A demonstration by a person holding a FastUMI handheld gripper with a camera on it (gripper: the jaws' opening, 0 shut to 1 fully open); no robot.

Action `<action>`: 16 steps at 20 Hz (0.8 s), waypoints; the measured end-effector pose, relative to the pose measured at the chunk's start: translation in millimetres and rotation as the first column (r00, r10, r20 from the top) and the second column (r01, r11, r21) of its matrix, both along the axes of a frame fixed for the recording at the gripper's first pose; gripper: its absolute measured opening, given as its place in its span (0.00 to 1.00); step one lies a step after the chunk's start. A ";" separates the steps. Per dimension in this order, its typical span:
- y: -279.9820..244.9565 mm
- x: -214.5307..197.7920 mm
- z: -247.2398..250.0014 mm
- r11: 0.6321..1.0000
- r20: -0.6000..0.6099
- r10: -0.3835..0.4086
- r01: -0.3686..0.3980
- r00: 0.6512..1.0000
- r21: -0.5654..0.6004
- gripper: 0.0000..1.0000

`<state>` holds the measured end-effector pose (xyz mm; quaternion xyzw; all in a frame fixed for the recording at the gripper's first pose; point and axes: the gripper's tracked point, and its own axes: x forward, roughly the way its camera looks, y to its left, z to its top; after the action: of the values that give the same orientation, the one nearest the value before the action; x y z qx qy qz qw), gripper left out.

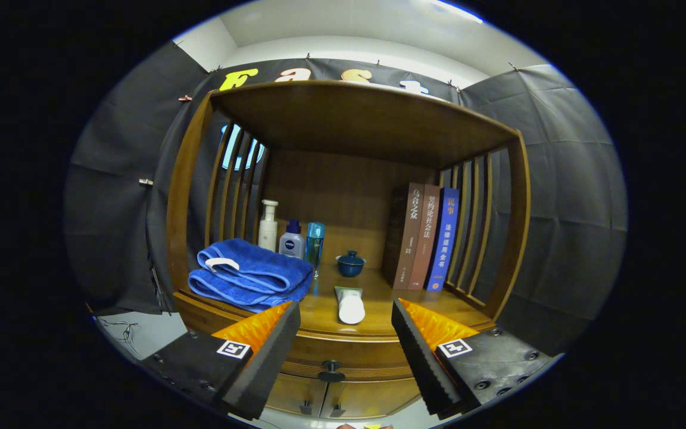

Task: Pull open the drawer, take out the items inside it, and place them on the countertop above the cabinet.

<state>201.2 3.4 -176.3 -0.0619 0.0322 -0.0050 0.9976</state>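
Gripper view: gripper (346,333) wide open, empty; knob (331,371) low centre; could clip tube (350,304) at counter edge.

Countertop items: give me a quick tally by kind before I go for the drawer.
Books: 3
Bottles: 3
Folded blue towel: 1
Lidded cup: 1
Tube: 1
Total: 9
The tool is open, the drawer knob between its fingers.

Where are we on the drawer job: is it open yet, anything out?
Done: a tube lies on the countertop; whether it came from the drawer can't be told. In hand: nothing; the gripper is open, its fingers either side of the drawer knob. Left: the drawer looks closed, so pulling it and emptying it.
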 end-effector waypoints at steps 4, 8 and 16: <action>7.5 -30.6 40.5 0.998 0.002 0.027 -0.027 1.000 0.065 0.98; 2.2 -72.3 72.5 0.995 0.004 0.027 -0.027 1.000 0.093 0.99; 2.1 -129.9 138.1 0.983 0.033 0.005 -0.011 0.999 0.185 0.98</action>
<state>71.2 5.5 -38.2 0.0313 0.0159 0.0011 0.9994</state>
